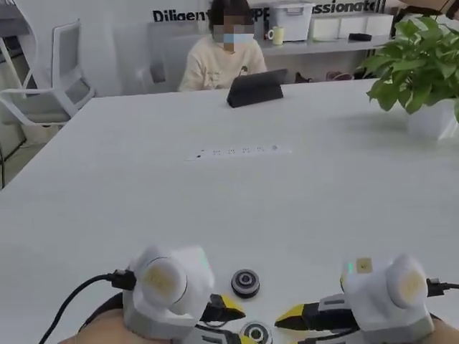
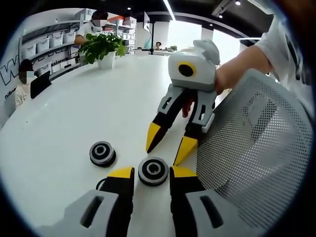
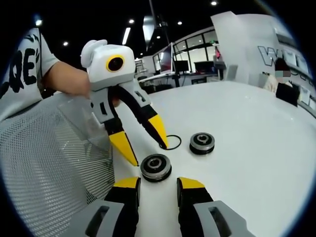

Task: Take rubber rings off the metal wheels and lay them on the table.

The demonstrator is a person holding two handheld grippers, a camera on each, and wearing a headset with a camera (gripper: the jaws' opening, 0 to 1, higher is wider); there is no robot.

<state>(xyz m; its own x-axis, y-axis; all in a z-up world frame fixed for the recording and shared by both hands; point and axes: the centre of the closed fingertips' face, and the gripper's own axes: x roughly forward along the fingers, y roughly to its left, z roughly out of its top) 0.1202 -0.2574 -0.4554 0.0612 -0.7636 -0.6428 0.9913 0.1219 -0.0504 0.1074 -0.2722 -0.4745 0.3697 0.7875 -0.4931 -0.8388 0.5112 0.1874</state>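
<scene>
Two grippers, both parted, empty: left gripper (image 3: 148,154), right gripper (image 2: 162,157), tips at near dark-rimmed metal wheel (image 2: 153,170) on white table (image 1: 143,179); far metal wheel (image 1: 245,282) 12 o'clock in head view. Thin black rubber ring (image 3: 180,142) part-hidden behind left jaw.

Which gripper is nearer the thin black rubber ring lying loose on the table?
Left. The left gripper has a yellow tip at the thin black rubber ring; the right gripper sits behind the nearer dark metal wheel.
</scene>
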